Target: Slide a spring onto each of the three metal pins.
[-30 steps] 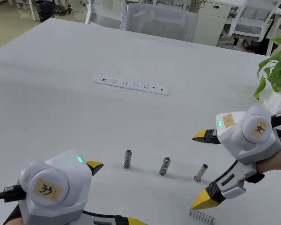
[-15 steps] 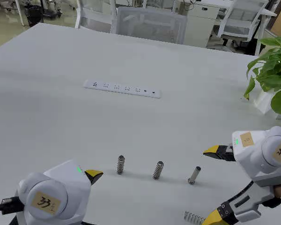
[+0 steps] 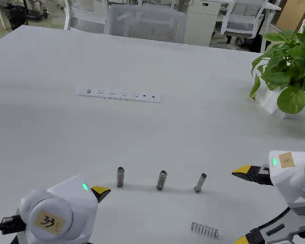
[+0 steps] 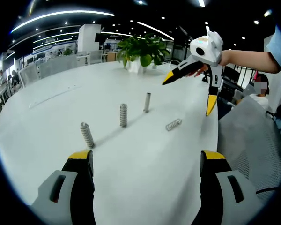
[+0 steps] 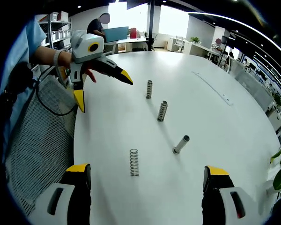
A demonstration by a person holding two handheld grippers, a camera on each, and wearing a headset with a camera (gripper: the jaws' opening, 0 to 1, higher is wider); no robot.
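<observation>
Three upright metal pins stand in a row on the white table (image 3: 51,127). The left pin (image 3: 120,177) and the middle pin (image 3: 161,180) each wear a spring. The right pin (image 3: 200,183) is bare. A loose spring (image 3: 205,230) lies flat in front of the bare pin. My right gripper (image 3: 242,206) is open and empty, to the right of that spring and apart from it. In its own view, the right gripper (image 5: 147,171) faces the loose spring (image 5: 134,162) and bare pin (image 5: 180,144). My left gripper (image 4: 145,159) is open and empty, short of the left pin (image 4: 87,135); one fingertip (image 3: 100,191) shows.
A white power strip (image 3: 119,94) lies mid-table, beyond the pins. A potted plant (image 3: 287,76) stands at the far right. Mesh chairs (image 3: 142,23) line the far edge. The table's near edge runs close to the person in the gripper views.
The head camera has shifted. My right gripper has drawn back to the right and lower, farther from the bare pin and the loose spring. The left gripper holds its place, still open.
</observation>
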